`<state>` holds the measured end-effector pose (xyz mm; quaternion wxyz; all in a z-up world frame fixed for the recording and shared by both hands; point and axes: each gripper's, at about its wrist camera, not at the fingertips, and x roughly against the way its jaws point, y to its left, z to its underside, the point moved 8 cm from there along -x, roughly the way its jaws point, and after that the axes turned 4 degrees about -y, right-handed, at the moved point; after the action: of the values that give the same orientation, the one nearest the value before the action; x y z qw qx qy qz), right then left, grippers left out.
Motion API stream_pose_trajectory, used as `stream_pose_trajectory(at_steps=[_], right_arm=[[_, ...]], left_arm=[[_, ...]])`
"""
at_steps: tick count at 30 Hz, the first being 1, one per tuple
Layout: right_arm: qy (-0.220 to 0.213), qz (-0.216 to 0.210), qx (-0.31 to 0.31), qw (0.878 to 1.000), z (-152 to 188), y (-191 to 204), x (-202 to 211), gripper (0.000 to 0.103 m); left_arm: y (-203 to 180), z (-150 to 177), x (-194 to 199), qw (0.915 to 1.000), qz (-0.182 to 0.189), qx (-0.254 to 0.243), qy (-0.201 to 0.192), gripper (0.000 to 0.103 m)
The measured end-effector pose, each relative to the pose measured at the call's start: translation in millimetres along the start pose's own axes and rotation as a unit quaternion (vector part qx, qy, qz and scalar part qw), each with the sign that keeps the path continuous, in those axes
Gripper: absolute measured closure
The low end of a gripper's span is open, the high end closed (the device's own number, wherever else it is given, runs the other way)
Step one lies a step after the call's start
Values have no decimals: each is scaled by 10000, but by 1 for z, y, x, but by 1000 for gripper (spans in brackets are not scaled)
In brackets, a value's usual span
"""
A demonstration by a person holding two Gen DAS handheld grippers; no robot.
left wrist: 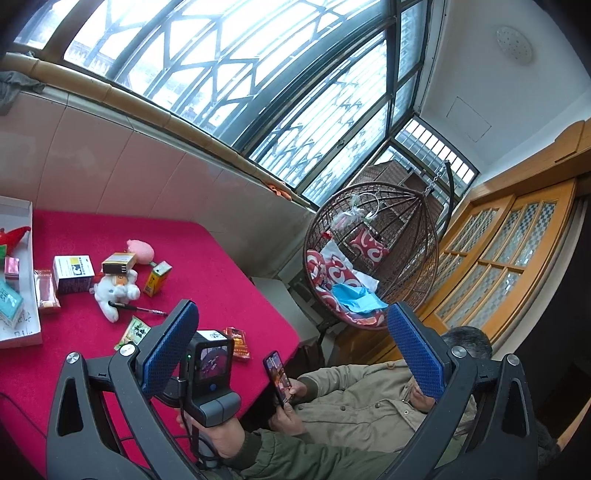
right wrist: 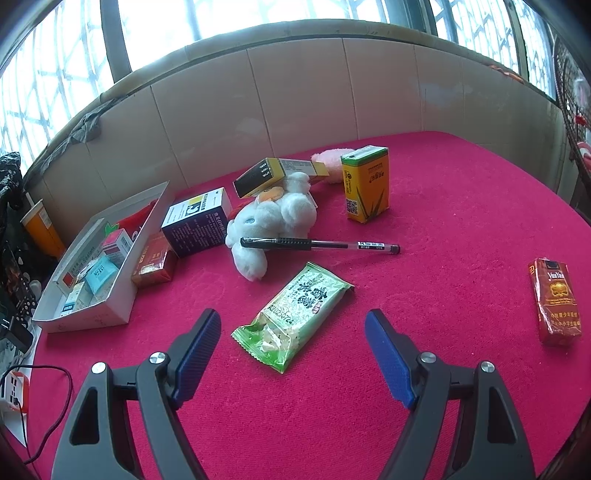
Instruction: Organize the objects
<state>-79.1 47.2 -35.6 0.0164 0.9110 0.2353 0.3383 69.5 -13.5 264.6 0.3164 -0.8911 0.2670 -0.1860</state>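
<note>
Clutter is spread over the red tablecloth [right wrist: 443, 221]: a white tray [right wrist: 122, 280] of small boxes at left, then a white plush toy [right wrist: 273, 218] crossed by a black pen [right wrist: 317, 243], a green snack packet [right wrist: 295, 314] and a red pack [right wrist: 554, 299] at far right. The right gripper [right wrist: 293, 328] is held open, nothing gripped, the packet lying just beyond its pads. The left gripper [left wrist: 291, 347] is likewise spread wide and empty.

Pen [right wrist: 319, 244] across plush toy [right wrist: 273, 221]

Bright daylight through windows [right wrist: 258, 11], blown-out glass, sharp focus, fisheye-warped edges
</note>
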Motion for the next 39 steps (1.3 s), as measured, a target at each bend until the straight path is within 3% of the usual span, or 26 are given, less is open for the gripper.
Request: stream_pose_trajectory(at_steps=[6, 12, 16, 20, 26, 29, 34, 39], right_arm=[[31, -12, 40, 10000, 2, 3, -1, 22], [26, -7, 46, 10000, 2, 3, -1, 22], [24, -30, 61, 10000, 2, 5, -1, 22], [4, -41, 25, 10000, 1, 3, 0, 22], [-47, -108, -39, 9999, 1, 1, 4, 22], [-33, -143, -98, 9998, 2, -2, 4, 22], [-99, -153, -238, 9996, -2, -14, 7, 22], [-209, -107, -444, 9987, -11, -32, 13, 22]], left_arm=[[2, 0, -1, 9999, -143, -29, -29, 0], [15, -3, 4, 9997, -5, 234, -107, 0], [2, -7, 10, 9996, -4, -19, -275, 0], [-5, -3, 3, 9998, 82, -115, -139, 0], [-5, 1, -9, 9999, -115, -80, -4, 0], [-3, 4, -18, 9995, -309, -45, 89, 0], [8, 8, -39, 9963, -690, -485, 168, 0], [78, 10, -66, 9820, -1693, -830, 145, 0]])
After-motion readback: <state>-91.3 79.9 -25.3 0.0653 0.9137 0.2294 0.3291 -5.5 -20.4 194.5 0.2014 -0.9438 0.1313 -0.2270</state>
